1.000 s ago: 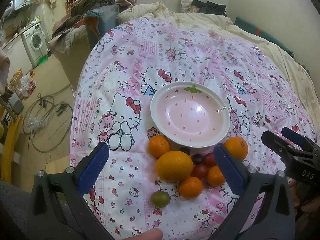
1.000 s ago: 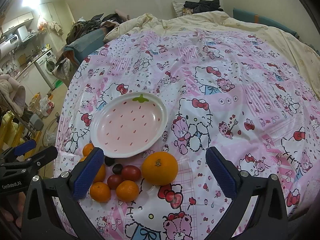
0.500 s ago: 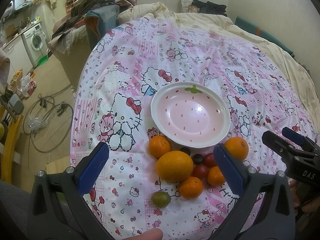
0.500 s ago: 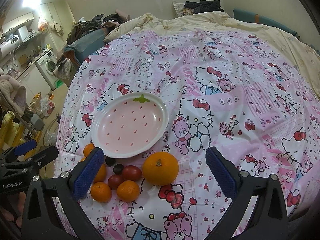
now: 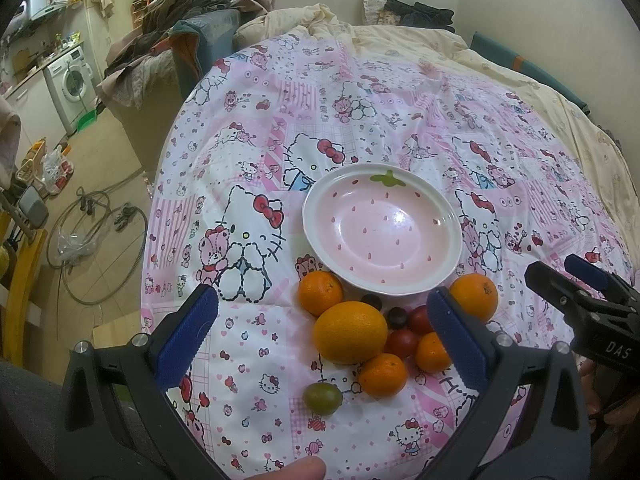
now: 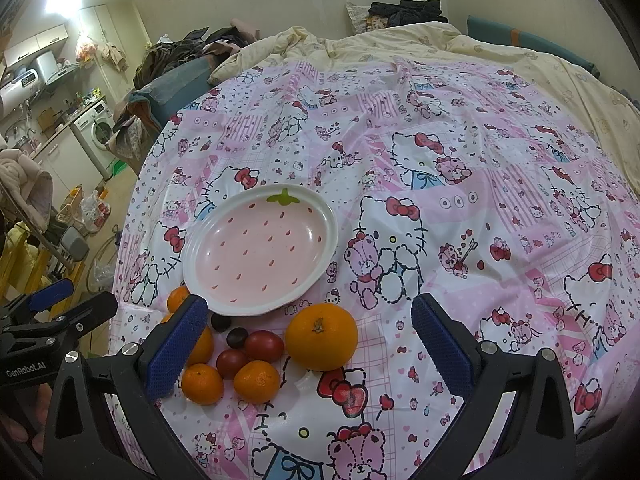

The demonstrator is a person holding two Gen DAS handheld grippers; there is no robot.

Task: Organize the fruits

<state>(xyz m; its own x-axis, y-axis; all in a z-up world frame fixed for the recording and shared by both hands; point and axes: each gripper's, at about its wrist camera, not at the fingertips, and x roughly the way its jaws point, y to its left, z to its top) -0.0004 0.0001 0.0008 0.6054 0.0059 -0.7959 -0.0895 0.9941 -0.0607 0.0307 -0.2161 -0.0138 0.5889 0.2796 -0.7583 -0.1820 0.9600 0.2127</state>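
A pink strawberry-pattern plate [image 5: 340, 204] [image 6: 208, 232] lies bare on the Hello Kitty cloth. In front of it sits a cluster of fruit: a large orange [image 5: 350, 332], several small oranges [image 5: 320, 288], red tomatoes [image 5: 401, 342], dark grapes [image 5: 397, 317] and a green fruit [image 5: 322, 398]. In the right wrist view a big orange [image 6: 321, 337] lies between the fingers, with tomatoes [image 6: 264, 346] to its left. My left gripper [image 5: 326, 340] is open over the fruit. My right gripper [image 6: 308, 350] is open and empty.
The cloth [image 5: 360, 100] covers a bed with a cream duvet [image 6: 440, 40] behind. The bed's left edge drops to a floor with cables [image 5: 92, 232], a washing machine [image 5: 70, 80] and piled clothes [image 5: 180, 8].
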